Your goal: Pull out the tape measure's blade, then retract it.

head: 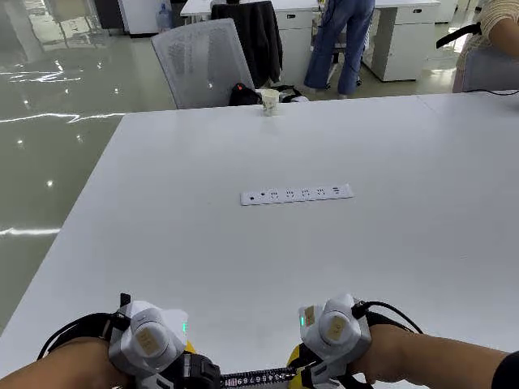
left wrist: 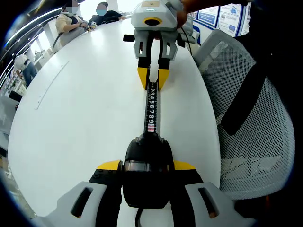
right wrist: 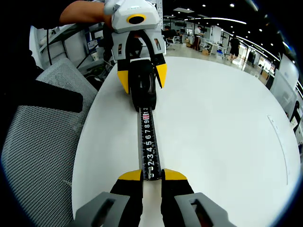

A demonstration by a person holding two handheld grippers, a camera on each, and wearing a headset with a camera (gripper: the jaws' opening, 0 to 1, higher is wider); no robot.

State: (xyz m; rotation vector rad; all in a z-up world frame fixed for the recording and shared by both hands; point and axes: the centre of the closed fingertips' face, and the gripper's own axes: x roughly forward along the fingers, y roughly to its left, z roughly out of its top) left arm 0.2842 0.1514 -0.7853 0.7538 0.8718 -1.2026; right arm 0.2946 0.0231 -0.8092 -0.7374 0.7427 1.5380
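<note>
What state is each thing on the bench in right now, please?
Tape measure case: clamped in left claw.
Blade: pulled out partway, straight.
Right claw: shut on blade's end.
Power strip: lying flat, nothing plugged in.

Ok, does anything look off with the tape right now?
Nothing stands out. The blade runs straight from the case in the left gripper to the right gripper, with no kink or twist.

Light: bright, even, from ceiling lights (right wrist: pixel 227 20) overhead.
Glare: white streaks on the glossy floor (head: pixel 49 105) (left of the table (head: pixel 243 259)).
Shadows: faint, soft-edged on the table.
Edges: gripper views bulge, fisheye.
Focus: tape blade (right wrist: pixel 147 142) numerals crisp; background soft.
</note>
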